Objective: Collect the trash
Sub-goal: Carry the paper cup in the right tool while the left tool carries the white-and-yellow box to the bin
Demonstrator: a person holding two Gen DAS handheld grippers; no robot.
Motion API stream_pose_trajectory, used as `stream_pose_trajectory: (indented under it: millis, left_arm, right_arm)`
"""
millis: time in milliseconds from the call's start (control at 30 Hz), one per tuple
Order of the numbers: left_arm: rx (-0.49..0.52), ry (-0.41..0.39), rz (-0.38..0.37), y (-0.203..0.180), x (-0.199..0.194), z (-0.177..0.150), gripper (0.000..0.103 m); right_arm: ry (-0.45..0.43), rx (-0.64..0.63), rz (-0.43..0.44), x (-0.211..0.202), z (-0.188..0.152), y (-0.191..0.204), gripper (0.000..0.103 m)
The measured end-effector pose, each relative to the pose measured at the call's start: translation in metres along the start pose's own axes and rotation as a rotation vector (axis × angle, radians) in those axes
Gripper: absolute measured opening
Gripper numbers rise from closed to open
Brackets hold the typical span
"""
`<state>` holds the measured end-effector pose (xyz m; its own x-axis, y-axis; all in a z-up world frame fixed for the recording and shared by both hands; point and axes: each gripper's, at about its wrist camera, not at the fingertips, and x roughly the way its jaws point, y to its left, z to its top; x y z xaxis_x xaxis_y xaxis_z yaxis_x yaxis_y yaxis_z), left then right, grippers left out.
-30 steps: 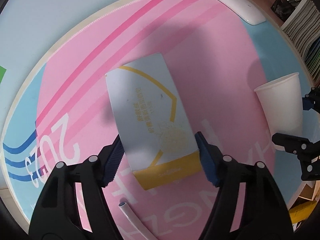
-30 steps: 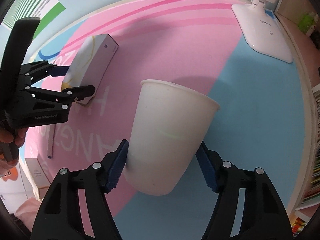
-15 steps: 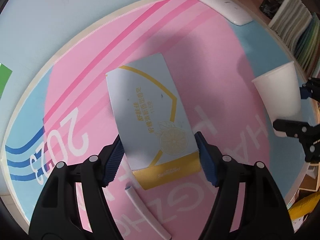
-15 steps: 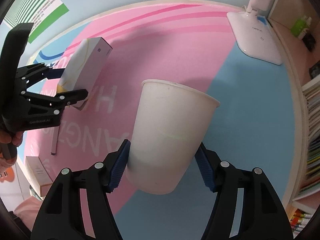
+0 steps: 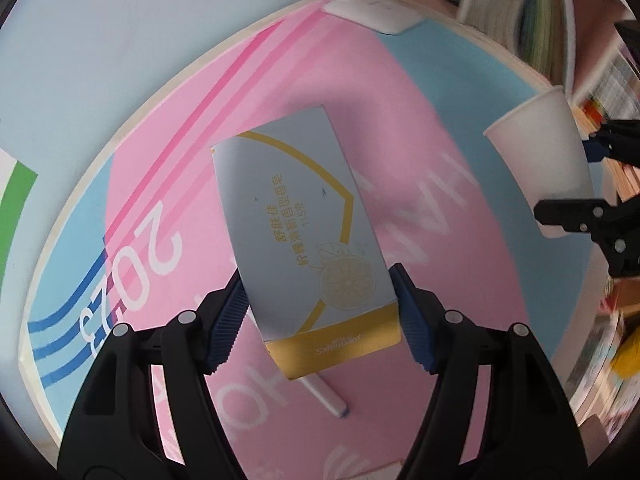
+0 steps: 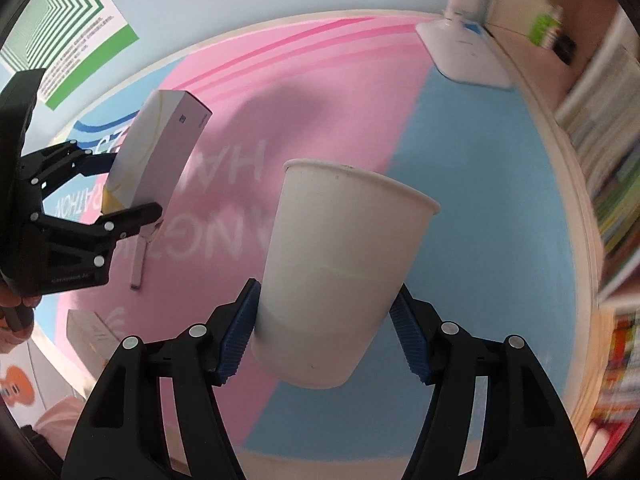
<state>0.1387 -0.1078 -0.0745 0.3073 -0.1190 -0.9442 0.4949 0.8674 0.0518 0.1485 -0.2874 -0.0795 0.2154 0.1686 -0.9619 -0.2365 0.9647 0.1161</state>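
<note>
- Left wrist view: left gripper [image 5: 320, 312] jaws pinch the soap box [image 5: 300, 236] by its side edges near the yellow end, lifted clear of the table [image 5: 440, 128]. Most of the box overhangs forward; it could pivot or slip out if swung fast. A white stick [image 5: 326, 396] lies on the mat beneath, uncollected.
- Right wrist view: right gripper [image 6: 326, 324] jaws clamp the paper cup [image 6: 340, 268] low on its wall, held in the air and tilted. Thin wall may buckle under squeeze; taper could let it slide out. The two loads hang near each other — collision risk.
</note>
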Motion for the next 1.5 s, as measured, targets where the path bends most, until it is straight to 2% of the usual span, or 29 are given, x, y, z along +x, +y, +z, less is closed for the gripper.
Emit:
stream_pose_trajectory:
  millis: [233, 367, 633, 933, 1167, 1500]
  left_arm:
    - [0.185, -0.043, -0.032, -0.042, -0.031, -0.037, 0.067]
    - [0.281, -0.06, -0.058, -0.072, -0.047, -0.059, 0.067]
    - [0.486, -0.083, -0.144, -0.155, -0.078, -0.092, 0.067]
    - [0.689, -0.095, -0.226, -0.271, -0.1, -0.135, 0.067]
    - [0.805, -0.055, -0.274, -0.358, -0.103, -0.177, 0.067]
    - [0.916, 0.063, -0.299, -0.445, -0.083, -0.232, 0.067]
  right_arm:
    - [-0.074, 0.131, -0.069, -0.041, -0.073, 0.013, 0.065]
    - [-0.1, 0.23, -0.106, -0.063, -0.128, 0.014, 0.065]
    - [-0.121, 0.438, -0.178, -0.104, -0.24, 0.002, 0.065]
    - [-0.132, 0.633, -0.229, -0.144, -0.371, -0.015, 0.065]
    - [-0.102, 0.717, -0.214, -0.154, -0.458, -0.023, 0.065]
    - [-0.061, 0.81, -0.141, -0.139, -0.545, -0.033, 0.065]
